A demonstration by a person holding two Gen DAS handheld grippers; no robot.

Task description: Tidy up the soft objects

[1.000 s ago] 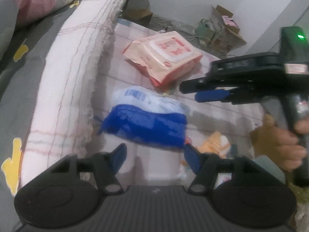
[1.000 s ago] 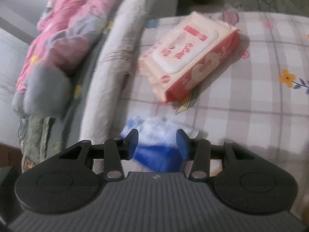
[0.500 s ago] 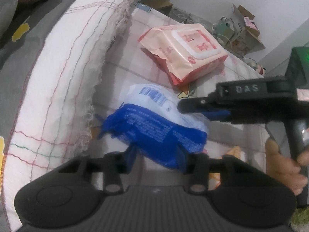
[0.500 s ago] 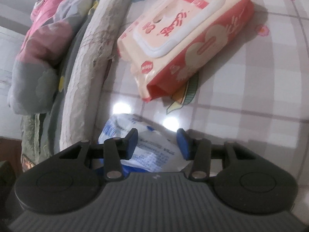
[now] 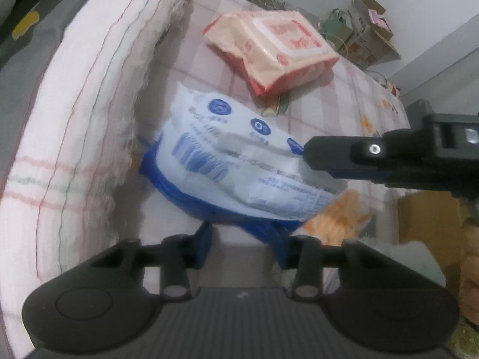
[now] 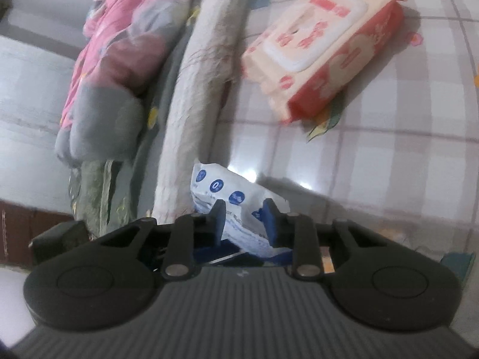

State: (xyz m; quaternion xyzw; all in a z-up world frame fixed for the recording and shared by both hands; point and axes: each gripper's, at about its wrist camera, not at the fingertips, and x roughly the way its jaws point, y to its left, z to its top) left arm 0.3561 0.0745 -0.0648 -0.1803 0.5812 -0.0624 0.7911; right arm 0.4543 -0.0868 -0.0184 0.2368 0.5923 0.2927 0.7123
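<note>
A soft blue and white tissue pack [image 5: 239, 161] hangs tilted over the checked bedsheet [image 5: 194, 68], white printed side up. My left gripper [image 5: 243, 248] is closing, its blue pads pressed on the pack's blue lower edge. From the right, my right gripper [image 5: 311, 157] pinches the pack's white right end. In the right wrist view, the same pack [image 6: 209, 188] sits between the pads of the right gripper [image 6: 244, 221], which is still closing on it. A pink wet-wipes pack [image 5: 275, 51] [image 6: 323, 56] lies flat farther back on the sheet.
A long rolled white blanket [image 5: 74, 119] [image 6: 197, 89] runs along the left of the packs. Beyond it lies a pink and grey quilt [image 6: 119, 45]. Cardboard boxes [image 5: 371, 24] stand past the bed's far end. Bare checked sheet [image 6: 404, 149] stretches to the right.
The tissue pack has tipped up from lying blue side up to showing its white side. Both grippers' jaws have narrowed onto it, the right one having come down onto its right end.
</note>
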